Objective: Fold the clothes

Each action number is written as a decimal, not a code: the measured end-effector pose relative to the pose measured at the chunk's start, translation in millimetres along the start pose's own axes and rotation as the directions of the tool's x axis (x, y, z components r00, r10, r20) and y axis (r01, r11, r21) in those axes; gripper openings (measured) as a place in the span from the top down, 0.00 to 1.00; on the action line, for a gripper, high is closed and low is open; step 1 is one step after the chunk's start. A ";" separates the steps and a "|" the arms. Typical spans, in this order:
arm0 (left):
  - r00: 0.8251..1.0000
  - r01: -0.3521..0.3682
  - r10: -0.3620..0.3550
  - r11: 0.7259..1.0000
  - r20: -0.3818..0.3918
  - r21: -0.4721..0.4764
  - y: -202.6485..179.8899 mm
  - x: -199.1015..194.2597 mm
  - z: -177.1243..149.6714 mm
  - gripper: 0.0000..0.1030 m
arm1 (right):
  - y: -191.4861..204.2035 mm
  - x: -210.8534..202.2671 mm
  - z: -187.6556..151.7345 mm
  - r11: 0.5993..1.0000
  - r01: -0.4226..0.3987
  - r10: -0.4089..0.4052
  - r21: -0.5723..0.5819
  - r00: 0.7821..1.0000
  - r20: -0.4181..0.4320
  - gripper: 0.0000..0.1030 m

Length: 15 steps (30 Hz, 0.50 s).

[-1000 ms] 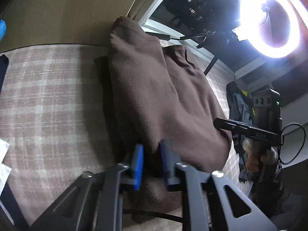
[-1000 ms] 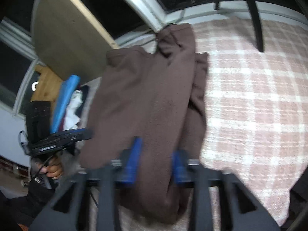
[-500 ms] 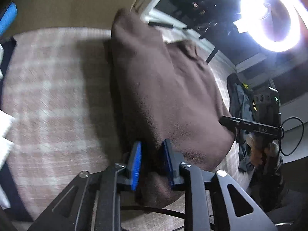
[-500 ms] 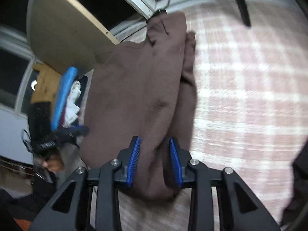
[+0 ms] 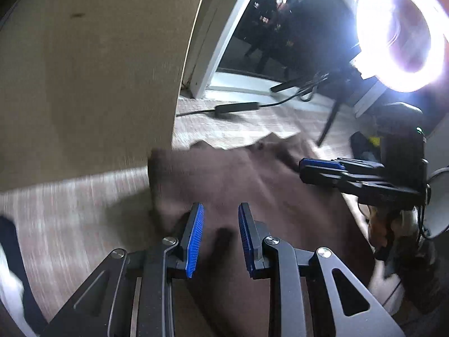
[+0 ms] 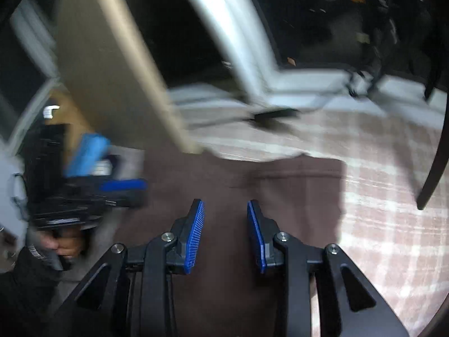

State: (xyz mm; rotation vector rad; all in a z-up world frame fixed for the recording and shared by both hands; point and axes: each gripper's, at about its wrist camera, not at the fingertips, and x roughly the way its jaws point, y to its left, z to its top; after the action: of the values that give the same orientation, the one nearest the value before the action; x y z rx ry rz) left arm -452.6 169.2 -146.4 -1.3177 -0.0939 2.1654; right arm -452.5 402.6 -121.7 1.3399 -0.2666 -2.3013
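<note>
A brown fleece garment [image 5: 238, 179] lies folded on the plaid cover, its far edge near a wooden board. My left gripper [image 5: 220, 207] hovers over the garment's near part with its blue pads apart and no cloth pinched; a dark crease lies under the gap. In the right wrist view the same garment [image 6: 280, 191] spreads flat below my right gripper [image 6: 225, 203], whose jaws are closing with nothing pressed between them. Each gripper shows in the other's view: the right gripper [image 5: 320, 165] at the right, the left gripper [image 6: 126, 188] blurred at the left, both held by a hand [image 6: 64, 244].
The plaid cover [image 5: 70, 219] extends left and right [image 6: 378, 196] of the garment. A tan wooden board [image 5: 98, 84] leans behind it. A black power adapter [image 5: 235, 108] with its cable lies by the window frame. A ring light [image 5: 404, 33] glares at the right; a dark chair leg [image 6: 432, 174] stands nearby.
Both grippers held the garment's near hem before and have swung forward over it. Their pads now stand apart off the cloth, and the garment looks shorter, doubled over.
</note>
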 end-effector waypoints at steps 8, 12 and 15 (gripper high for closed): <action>0.995 -0.061 0.063 0.998 0.072 -0.028 17.7 -9.8 7.4 0.74 | -6.2 -27.5 -8.8 0.995 0.097 -0.098 0.014 0.994 0.055 0.77; 0.994 -0.088 0.089 0.996 0.059 -0.024 21.8 -18.6 -4.0 0.59 | -5.3 -36.7 -10.4 0.981 0.190 -0.186 -0.035 0.977 0.105 0.34; 0.992 -0.127 0.127 0.992 0.013 -0.029 26.5 -6.7 -2.3 0.53 | -21.4 -21.4 -2.4 0.985 0.174 -0.173 -0.013 0.983 0.057 0.34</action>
State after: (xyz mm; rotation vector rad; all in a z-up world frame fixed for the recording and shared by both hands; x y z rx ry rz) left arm -460.4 143.4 -151.6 -1.3560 -0.0477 2.2886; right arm -447.7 431.7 -114.8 1.3387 -0.1521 -2.4811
